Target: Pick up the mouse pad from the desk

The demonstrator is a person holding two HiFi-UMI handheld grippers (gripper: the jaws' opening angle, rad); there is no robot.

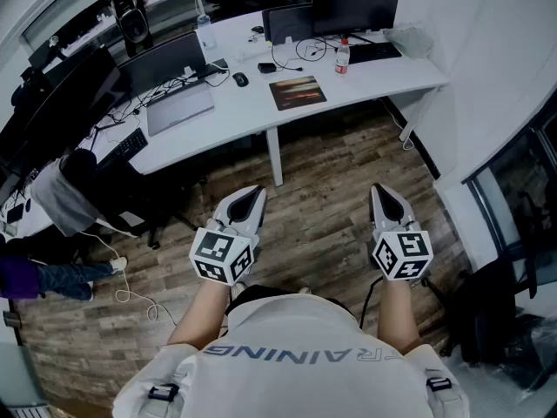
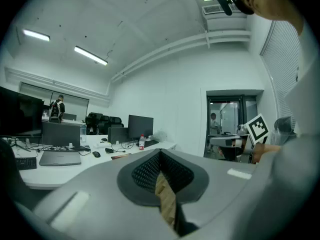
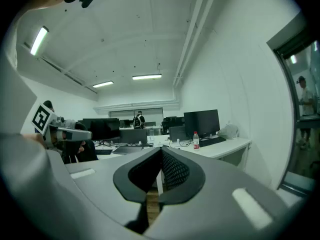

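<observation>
The left gripper (image 1: 255, 192) has its jaws pressed together with nothing between them. In the left gripper view only a narrow strip of wooden floor shows through the slit behind the closed tips. The right gripper (image 1: 381, 192) is the same, shut and empty. In the head view both sit in the lower middle of the frame, side by side before the person's body and pointing about level toward the desk (image 1: 365, 84). They are well apart from it, over the bare floor. I judge this to be a resting carry: there is nothing to hold yet, so the jaws have no reason to be spread.

The mouse pad (image 1: 298, 91) lies flat on the white desk, in the upper middle of the head view, near the desk's front edge. It is a dark rectangle with a brownish picture on it. Nothing rests on it. A computer mouse (image 1: 240, 79) is to its left and a water bottle with a red cap (image 1: 342, 57) is to its upper right, both apart from the pad.

The pickup is not begun. Because the pad is thin and flat, I think a jaw must open and get under one edge, and the near edge seems the easiest to reach.
</observation>
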